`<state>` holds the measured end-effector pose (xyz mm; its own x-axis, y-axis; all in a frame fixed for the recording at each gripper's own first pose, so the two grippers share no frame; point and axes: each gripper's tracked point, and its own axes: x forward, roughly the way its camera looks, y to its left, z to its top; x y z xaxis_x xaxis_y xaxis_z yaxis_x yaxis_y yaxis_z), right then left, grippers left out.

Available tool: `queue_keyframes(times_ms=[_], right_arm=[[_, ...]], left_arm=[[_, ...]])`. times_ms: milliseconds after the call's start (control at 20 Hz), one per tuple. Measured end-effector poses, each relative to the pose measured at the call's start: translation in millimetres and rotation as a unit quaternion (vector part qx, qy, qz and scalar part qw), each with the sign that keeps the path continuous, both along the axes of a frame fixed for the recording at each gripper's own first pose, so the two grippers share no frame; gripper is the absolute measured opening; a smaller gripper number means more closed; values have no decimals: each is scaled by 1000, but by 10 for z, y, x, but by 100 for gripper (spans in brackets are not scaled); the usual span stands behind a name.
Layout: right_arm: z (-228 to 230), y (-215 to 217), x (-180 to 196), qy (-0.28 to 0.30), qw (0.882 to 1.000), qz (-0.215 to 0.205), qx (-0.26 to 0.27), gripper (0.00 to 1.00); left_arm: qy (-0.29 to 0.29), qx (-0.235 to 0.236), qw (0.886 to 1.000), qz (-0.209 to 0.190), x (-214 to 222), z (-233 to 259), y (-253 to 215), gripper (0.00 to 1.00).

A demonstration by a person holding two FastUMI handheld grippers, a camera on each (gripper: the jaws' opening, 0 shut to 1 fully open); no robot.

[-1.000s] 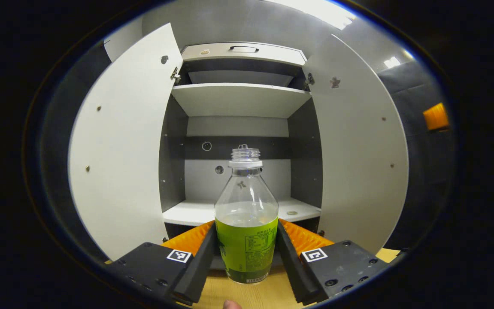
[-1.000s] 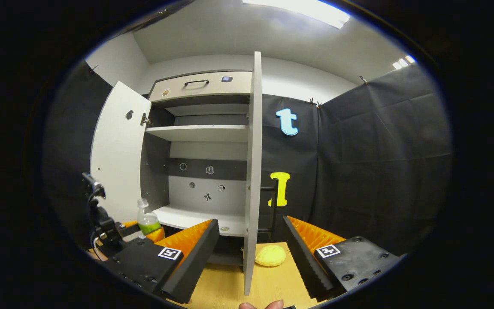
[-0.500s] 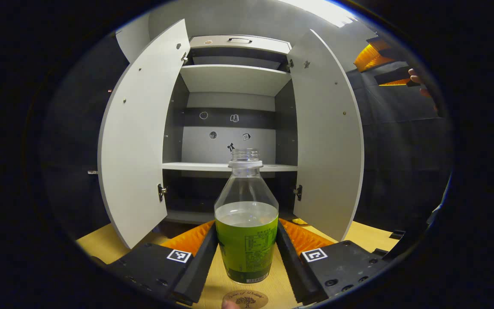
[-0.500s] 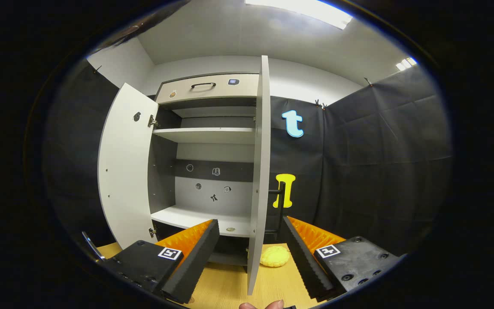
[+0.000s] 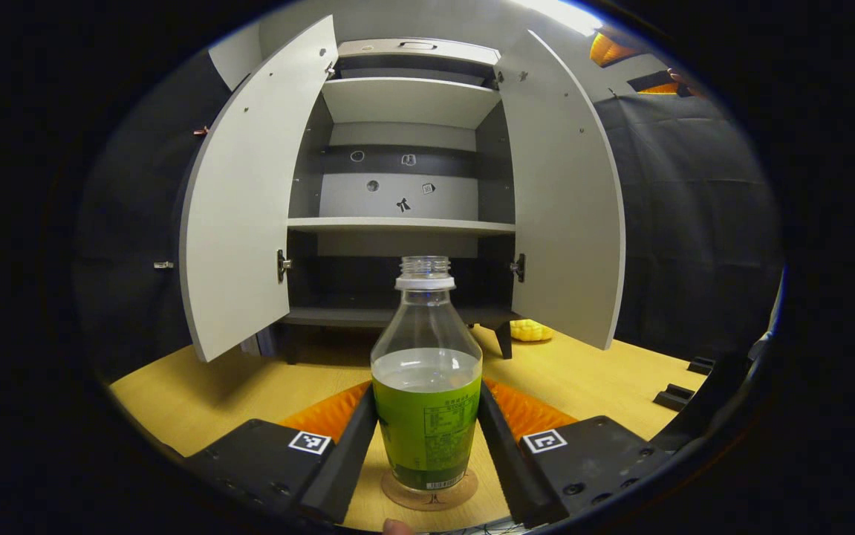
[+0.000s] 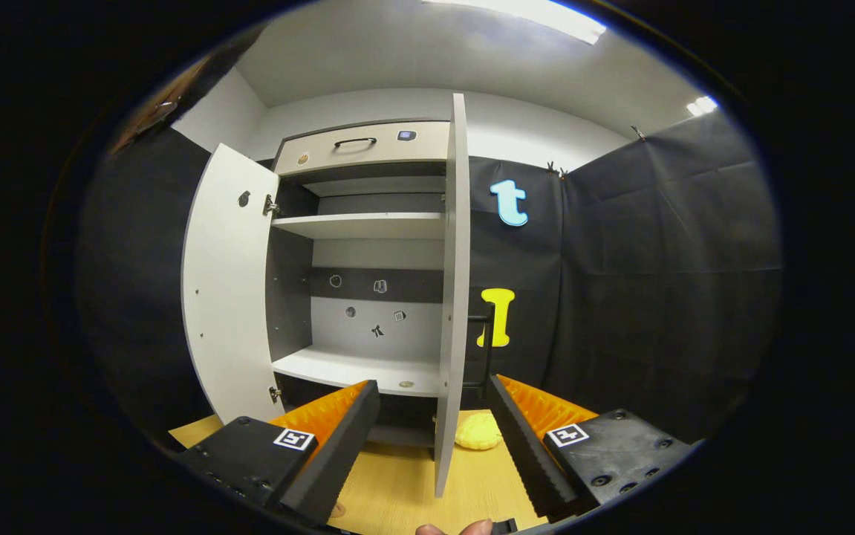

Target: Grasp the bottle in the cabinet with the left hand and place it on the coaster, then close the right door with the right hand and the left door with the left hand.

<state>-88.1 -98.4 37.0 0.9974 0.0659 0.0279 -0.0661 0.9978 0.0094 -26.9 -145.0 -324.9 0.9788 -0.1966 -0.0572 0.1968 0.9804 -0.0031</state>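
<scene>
A: Scene, largest first. The cabinet (image 5: 405, 134) stands on the wooden tabletop (image 5: 249, 386) with its left door (image 5: 249, 208) and right door (image 5: 564, 200) both swung wide. The shelf (image 5: 401, 224) inside looks bare.

B: And the bottle?

A: The bottle (image 5: 427, 386), capless, green label, part full, sits between the fingers of the left hand-held gripper (image 5: 427, 435), which is clamped on its labelled body from both sides. Its base is over the round coaster (image 5: 429, 494), at or just above contact; I cannot tell which.

B: Right side?

A: In the right gripper view, the right hand-held gripper (image 6: 431, 435) has its fingers well apart and grips nothing. The right door's edge (image 6: 453, 297) runs up between them, farther off, with its dark handle (image 6: 483, 349) on the outer face. A small yellow object (image 6: 479, 431) lies on the tabletop near the cabinet foot.

B: Step in hand?

A: Judgement: placing step, near its end. The doors are not yet begun.

B: Next move?

A: Seat the base flat on the coaster, part the left fingers evenly and draw straight back so the bottle is not tipped. The right hand-held gripper then needs to reach the right door's outer face and push it shut. The left door comes last.
</scene>
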Motion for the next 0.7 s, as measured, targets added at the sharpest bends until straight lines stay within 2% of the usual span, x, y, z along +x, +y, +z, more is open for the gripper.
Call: queue_keyframes(times_ms=[400, 550, 650, 700], right_arm=[[-62, -88, 24, 19, 1000, -11, -2, 98], [-70, -83, 23, 17, 1000, -12, -8, 97], [-92, -78, 32, 18, 1000, -12, -12, 97], [-96, -80, 50, 19, 1000, -12, -12, 97]], left_arm=[[1, 0, 1000, -8, 113, -250, -58, 79], [10, -9, 1000, 8, 136, -316, -3, 80], [19, -13, 1000, 13, 110, -334, 14, 82], [26, -13, 999, 14, 101, -374, 23, 91]])
